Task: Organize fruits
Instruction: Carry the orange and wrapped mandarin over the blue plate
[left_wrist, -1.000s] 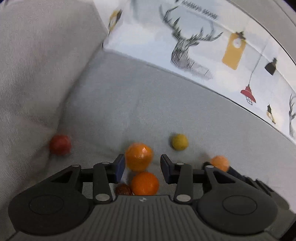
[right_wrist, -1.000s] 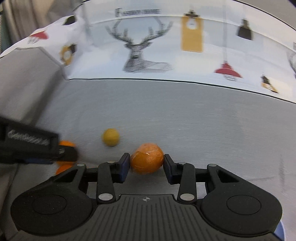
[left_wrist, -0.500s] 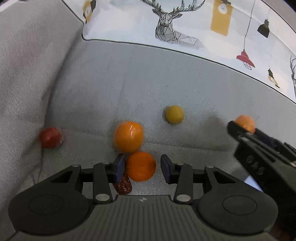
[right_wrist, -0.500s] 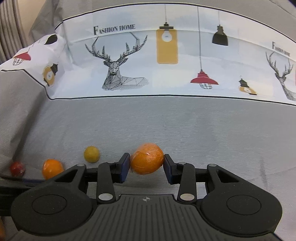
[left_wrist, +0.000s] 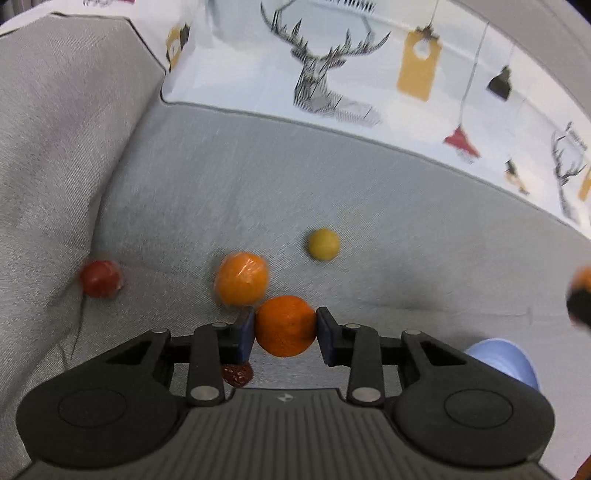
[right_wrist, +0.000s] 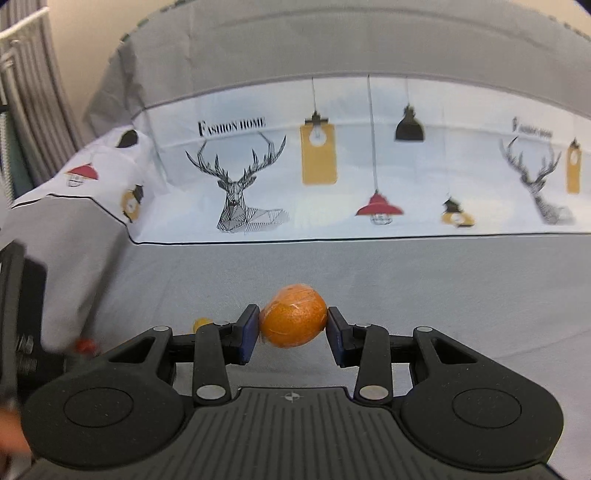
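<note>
In the left wrist view my left gripper (left_wrist: 285, 326) is shut on a dark orange (left_wrist: 285, 325) low over the grey sofa seat. A wrapped lighter orange (left_wrist: 242, 278) lies just beyond its left finger. A small yellow fruit (left_wrist: 324, 244) lies further off, a red fruit (left_wrist: 101, 278) sits against the armrest, and a dark red date (left_wrist: 237, 373) lies under the gripper. In the right wrist view my right gripper (right_wrist: 291, 328) is shut on a wrapped orange (right_wrist: 293, 315), held above the seat. The yellow fruit (right_wrist: 201, 324) and the red fruit (right_wrist: 84, 345) show low at the left.
The grey armrest (left_wrist: 55, 166) rises at the left. A printed white backrest cover (right_wrist: 332, 177) with deer and lamps runs along the back. A pale blue object (left_wrist: 504, 363) shows at the lower right of the left wrist view. The other gripper (right_wrist: 18, 325) shows at the left edge.
My left gripper has closed on the dark orange that lay between its fingers. My right gripper has risen with its wrapped orange and moved away to the right.
</note>
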